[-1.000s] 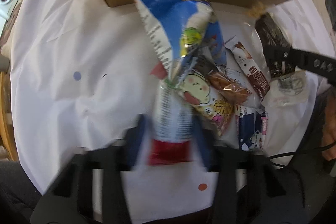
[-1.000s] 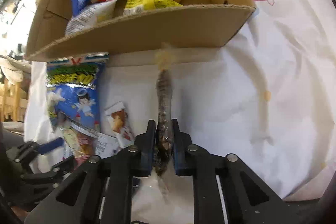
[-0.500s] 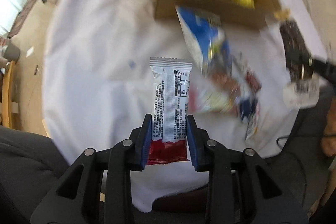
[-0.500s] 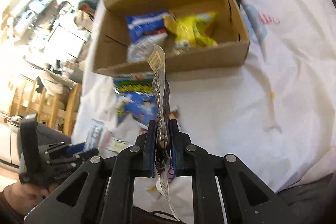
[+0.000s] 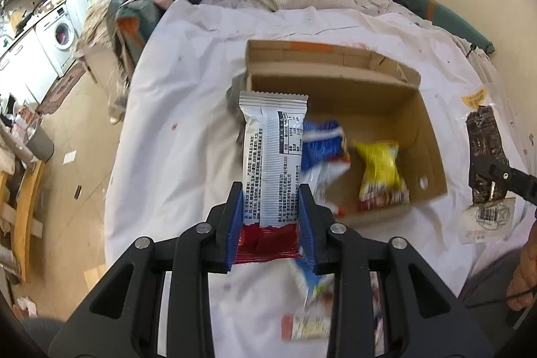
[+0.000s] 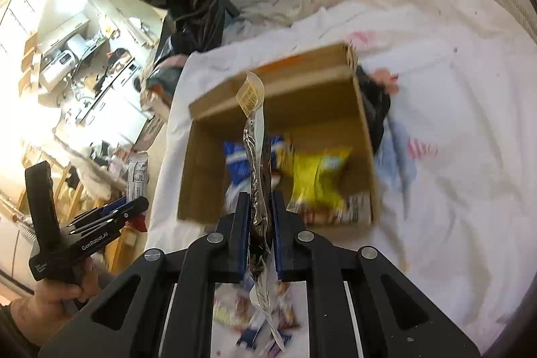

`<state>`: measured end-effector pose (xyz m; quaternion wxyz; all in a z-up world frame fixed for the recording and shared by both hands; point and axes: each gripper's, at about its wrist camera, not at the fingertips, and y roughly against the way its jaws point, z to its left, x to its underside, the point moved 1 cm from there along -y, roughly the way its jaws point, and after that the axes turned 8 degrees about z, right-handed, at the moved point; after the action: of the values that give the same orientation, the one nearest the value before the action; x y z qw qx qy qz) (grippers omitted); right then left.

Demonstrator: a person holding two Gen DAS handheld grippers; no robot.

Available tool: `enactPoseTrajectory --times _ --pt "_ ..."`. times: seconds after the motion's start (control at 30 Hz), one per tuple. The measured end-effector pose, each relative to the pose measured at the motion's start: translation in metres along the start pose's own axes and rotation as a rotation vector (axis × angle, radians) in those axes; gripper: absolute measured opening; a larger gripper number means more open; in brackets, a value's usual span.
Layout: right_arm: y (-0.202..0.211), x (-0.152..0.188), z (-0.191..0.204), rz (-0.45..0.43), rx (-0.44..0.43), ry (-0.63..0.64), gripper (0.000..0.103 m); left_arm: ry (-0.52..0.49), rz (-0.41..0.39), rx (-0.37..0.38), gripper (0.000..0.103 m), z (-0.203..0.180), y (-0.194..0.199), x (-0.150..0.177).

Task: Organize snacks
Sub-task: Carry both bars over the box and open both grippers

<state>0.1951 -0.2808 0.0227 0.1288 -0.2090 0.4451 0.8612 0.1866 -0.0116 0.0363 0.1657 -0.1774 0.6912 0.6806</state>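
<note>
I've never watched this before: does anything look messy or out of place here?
Nothing damaged. A few small snack packets lie loose on the white sheet instead of inside the cardboard box.

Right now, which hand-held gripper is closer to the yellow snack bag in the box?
Right, probably. The right hand-held gripper hangs at the cardboard box's near edge beside the yellow bag; the left hand-held gripper sits farther left.

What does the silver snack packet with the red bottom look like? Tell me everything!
The long silver foil snack packet with a red lower end has crimped zigzag seals, black printed text and a small table on its back. It stands upright, lifted off the white sheet, pinched near the red end between the blue pads of the left gripper, in front of the open cardboard box.
</note>
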Motion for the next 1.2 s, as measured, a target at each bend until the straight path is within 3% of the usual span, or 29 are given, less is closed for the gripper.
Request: enactPoseTrajectory --times 0.23,0.53,0.77,0.97,1.2 --pt "-0.024 -0.033 -0.016 -0.077 0.038 0.001 0.013 -0.035 -0.015 -0.001 0.027 -0.01 -0.019 -0.034" --pt "-0.059 -0.045 -0.033 -0.078 0.134 0.02 0.013 -0.039 -0.003 0.004 0.027 -0.014 -0.064 -0.044" --pt "-0.075 -0.045 -0.031 -0.056 0.207 0.052 0.013 -0.007 0.019 -0.013 0.028 -0.012 -0.09 -0.04" --pt "-0.089 -0.041 -0.029 -0.021 0.278 0.079 0.013 -0.034 -0.019 -0.012 0.028 -0.015 -0.09 -0.037" --pt "-0.096 -0.04 -0.031 0.015 0.29 0.078 0.013 -0.033 -0.004 0.006 0.028 -0.016 -0.091 -0.037"
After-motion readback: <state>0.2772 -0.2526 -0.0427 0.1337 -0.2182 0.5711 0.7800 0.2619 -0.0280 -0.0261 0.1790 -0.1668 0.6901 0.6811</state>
